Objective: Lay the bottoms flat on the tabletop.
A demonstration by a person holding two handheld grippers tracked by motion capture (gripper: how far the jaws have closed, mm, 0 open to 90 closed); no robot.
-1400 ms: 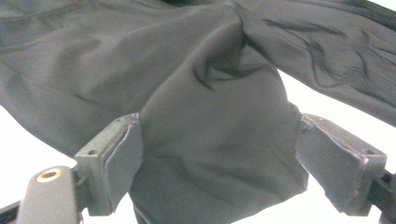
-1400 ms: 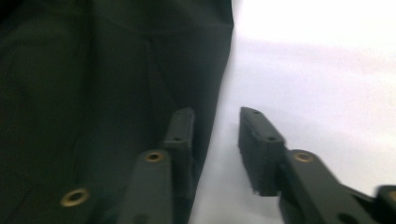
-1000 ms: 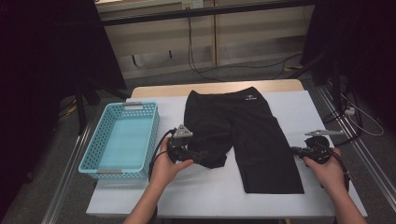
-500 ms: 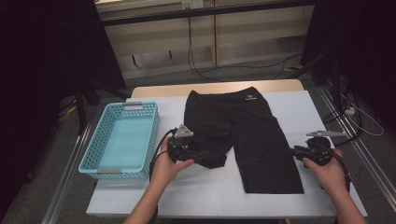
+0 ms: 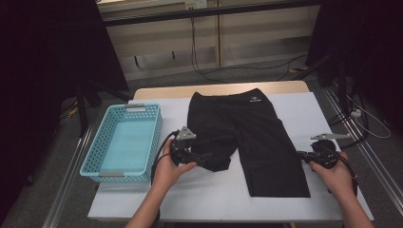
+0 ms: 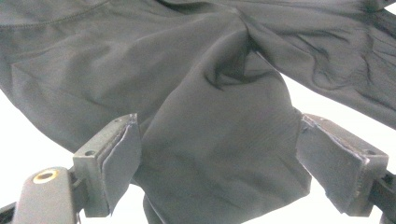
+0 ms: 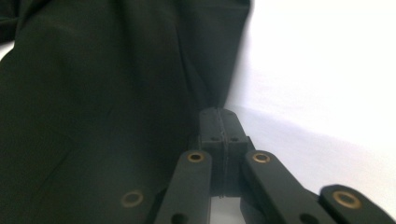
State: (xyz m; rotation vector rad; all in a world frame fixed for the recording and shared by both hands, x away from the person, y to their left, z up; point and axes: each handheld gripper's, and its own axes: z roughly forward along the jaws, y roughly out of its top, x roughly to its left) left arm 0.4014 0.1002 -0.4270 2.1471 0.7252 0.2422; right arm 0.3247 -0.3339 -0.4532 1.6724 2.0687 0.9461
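A pair of black, thin-fabric shorts (image 5: 247,137) lies spread on the white desk (image 5: 313,109), beside a light-blue perforated plastic basket (image 5: 124,142). The left claw (image 6: 217,163) stands apart, its jaws straddling the bunched leg hem without pressing it. The right claw (image 7: 219,122) is clamped together at the other leg's outer edge, apparently pinching it. Folding looks just begun; next, the left claw should close on its hem.

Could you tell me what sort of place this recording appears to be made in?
Probably a lab or workshop data-collection station: a white table holding black shorts and a blue basket, dark curtains at the sides, and cables trailing across the floor.
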